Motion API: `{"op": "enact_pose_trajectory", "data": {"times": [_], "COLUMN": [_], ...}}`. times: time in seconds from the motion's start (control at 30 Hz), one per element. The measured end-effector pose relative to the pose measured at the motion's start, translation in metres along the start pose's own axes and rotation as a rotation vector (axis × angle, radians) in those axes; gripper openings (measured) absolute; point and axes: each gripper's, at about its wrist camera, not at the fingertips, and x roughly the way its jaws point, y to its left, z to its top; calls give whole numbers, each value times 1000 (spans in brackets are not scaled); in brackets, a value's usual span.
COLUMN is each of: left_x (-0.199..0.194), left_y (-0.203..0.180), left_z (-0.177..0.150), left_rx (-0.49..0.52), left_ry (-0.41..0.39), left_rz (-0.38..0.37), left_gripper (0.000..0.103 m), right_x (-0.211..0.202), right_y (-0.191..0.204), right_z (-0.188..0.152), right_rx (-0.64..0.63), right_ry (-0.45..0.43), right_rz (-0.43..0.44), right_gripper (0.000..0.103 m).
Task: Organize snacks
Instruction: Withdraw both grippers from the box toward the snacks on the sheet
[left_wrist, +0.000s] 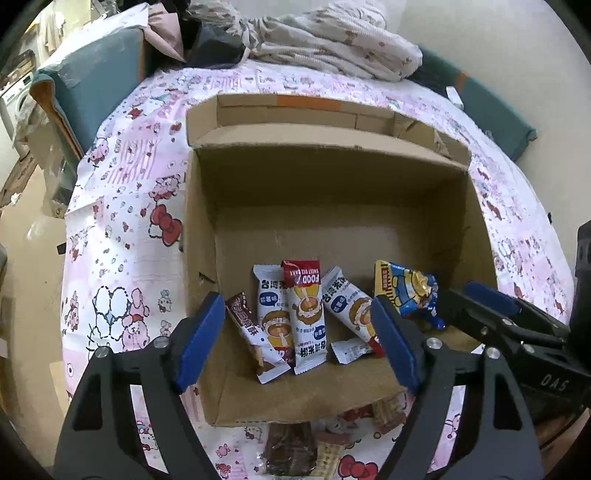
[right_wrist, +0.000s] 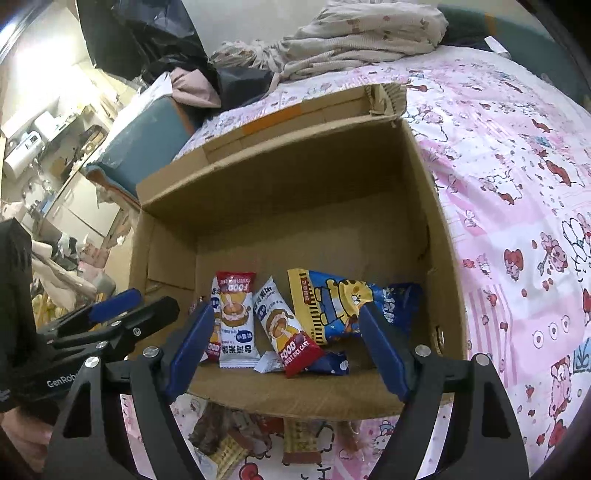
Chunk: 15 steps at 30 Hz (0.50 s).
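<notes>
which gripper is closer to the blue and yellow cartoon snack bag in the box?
Right. The right gripper hovers open just before the blue and yellow bag; the left gripper hangs over the rice cake packets.

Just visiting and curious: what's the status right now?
Left gripper and right gripper open, empty. Five snacks in box. More packets outside on cloth. Nothing blocking.

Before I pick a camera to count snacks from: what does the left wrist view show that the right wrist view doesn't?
Only the left wrist view shows the brown-wrapped bar at the row's left end. Only the right wrist view shows the small dark blue packet near the box's front wall. Both show the cardboard box, the white rice-cake packets, the yellow-and-blue bag, loose snacks on the pink cloth, and both tools open.
</notes>
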Motion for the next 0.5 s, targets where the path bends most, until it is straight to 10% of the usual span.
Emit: {"op": "enact_pose_trajectory", "data": {"times": [0.5], "left_x": [-50], "left_y": [28], "left_z": [-23], "left_rx": [-37], "left_ry": [-69], "left_rz": [52], "left_gripper": [92], "right_x": [-36], "right_y": [8], "right_z": [-18], "right_rx": [3], "right_ry": [-21], "right_rz": [24], "right_gripper": [84]}}
